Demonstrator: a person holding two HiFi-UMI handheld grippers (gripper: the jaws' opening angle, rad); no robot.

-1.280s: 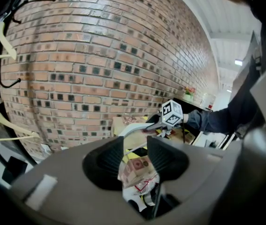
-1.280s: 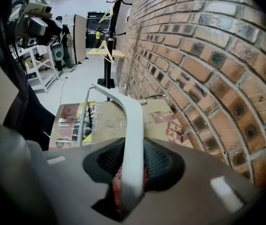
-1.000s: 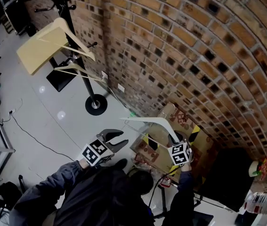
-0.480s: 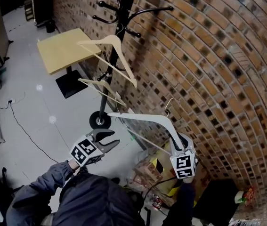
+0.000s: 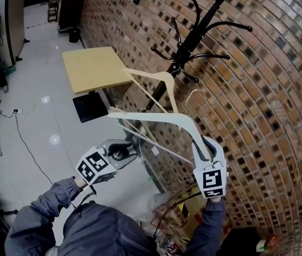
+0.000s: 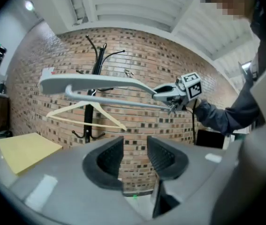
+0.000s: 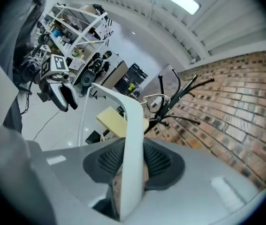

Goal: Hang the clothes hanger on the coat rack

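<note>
- Gripped in the right claw (image 5: pixel 207 144): the white hanger (image 5: pixel 156 117), with the pads pressed on both faces of one arm end.
- Carried about level, just in front of the rack (image 5: pixel 193 36) and below its top pegs.
- Thin wire hook (image 5: pixel 193 96) close beside the rack's pole, on no peg yet.
- Just beside that hook, a wooden hanger (image 5: pixel 158 80) already on the rack.
- Nothing in the left claw (image 5: pixel 120 149); pads a little apart, low and well apart from the rack's pegs.
- Probably light and stiff: smooth moulded arms, slim metal hook.
- Likely to twist or sag from so far-out a grip, and to slide on such smooth faces.
- Better taken near the neck under the hook, or steadied there with the left claw, for aiming the hook over a peg.
- Worth minding: knocking the wooden hanger off the rack, or snagging the hook on it.
</note>
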